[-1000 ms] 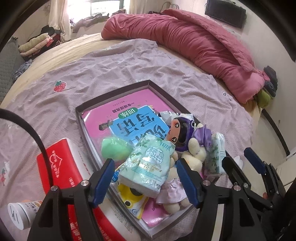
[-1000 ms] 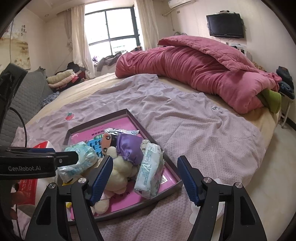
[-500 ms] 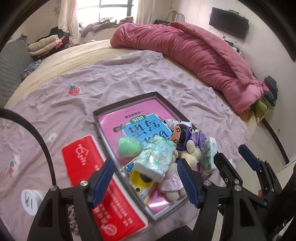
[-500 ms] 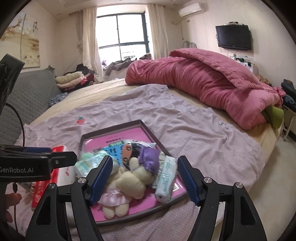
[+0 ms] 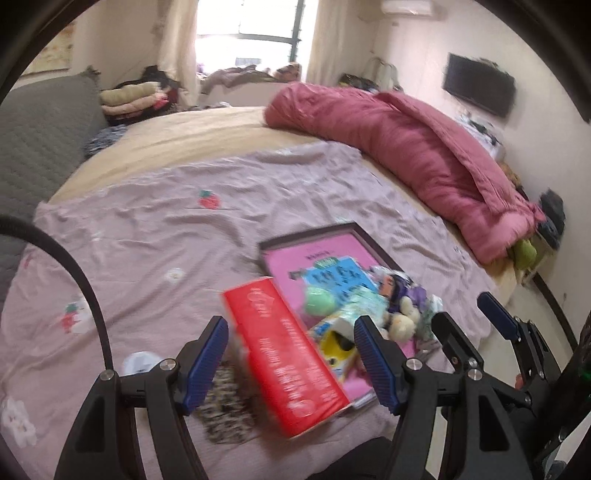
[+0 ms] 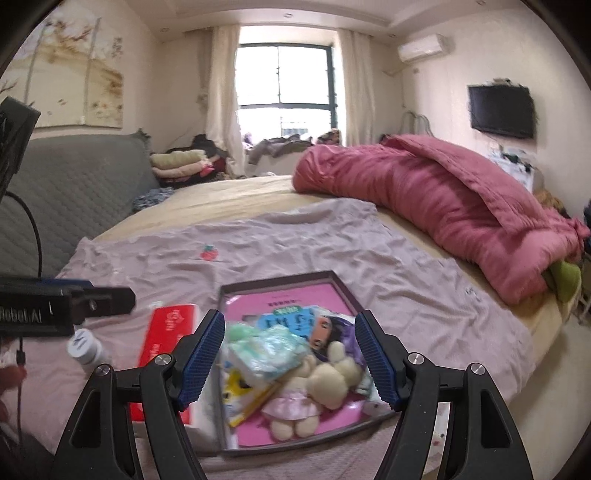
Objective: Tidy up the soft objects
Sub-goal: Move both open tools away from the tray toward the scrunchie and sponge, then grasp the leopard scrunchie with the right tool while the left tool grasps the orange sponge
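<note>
Both tongs, left (image 5: 291,354) and right (image 6: 290,356), are pulling up and back from the tray (image 6: 280,280), jaws apart, nothing held. Soft doll (image 6: 325,373) and tissue pack (image 6: 271,352) are lying in the tray on the bed; sorting is looking near done.

Daylight glares through the window (image 6: 282,74); foreground motion-blurred, fisheye edges dark.

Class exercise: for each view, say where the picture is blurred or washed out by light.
Left wrist view: the red rectangular tissue box is smeared by motion, and the window blows out white. Right wrist view: the pale green tissue pack is soft, while the window glares brightly.
</note>
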{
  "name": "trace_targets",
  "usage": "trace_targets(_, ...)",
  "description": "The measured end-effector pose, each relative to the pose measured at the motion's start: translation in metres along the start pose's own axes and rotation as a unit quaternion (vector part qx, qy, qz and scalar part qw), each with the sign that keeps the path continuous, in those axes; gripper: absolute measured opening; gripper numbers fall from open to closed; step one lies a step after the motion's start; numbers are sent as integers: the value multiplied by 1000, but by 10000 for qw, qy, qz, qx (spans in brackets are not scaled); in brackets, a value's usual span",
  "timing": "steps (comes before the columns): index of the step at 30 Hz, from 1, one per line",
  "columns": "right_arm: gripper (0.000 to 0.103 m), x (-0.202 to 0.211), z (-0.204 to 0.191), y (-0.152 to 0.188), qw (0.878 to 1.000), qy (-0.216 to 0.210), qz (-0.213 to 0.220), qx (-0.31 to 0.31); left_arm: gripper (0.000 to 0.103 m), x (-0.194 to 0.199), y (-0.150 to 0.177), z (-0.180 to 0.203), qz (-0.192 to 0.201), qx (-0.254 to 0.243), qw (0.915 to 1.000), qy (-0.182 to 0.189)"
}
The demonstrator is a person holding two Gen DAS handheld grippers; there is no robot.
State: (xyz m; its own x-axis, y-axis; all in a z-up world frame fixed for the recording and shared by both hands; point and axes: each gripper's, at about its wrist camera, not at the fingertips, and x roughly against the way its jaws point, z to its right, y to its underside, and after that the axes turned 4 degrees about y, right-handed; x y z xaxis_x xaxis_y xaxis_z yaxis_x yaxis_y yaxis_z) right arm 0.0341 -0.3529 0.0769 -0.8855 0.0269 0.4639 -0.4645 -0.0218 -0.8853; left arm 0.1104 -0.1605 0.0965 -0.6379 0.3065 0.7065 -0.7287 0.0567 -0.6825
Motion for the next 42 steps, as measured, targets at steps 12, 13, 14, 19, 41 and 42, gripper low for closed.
trace_targets(12,75,27,-124,6,9808,-1290,-118,1455,70,56,32,-153,12,865,9911,-1009)
trace_targets(13,75,25,-134,9,9785,-1357,-182,1540,70,55,37,-163,-17,961,9896,-1067)
trace_targets(14,75,22,-149,14,9746,-1455,-306,1672,70,54,43,-175,-74,1074,9881,-1098)
trace_targets(19,75,3,-193,37,9633,-1652,-765,1975,70,26,75,-224,-460,1458,9819,-1121)
trace_targets(41,75,-97,-259,114,9319,-506,-1541,3245,71,-102,97,-247,-1109,1095,9878,80)
trace_targets(42,74,-102,-260,117,9293,-436,-1589,3306,71,-104,96,-247,-1102,1113,9876,137)
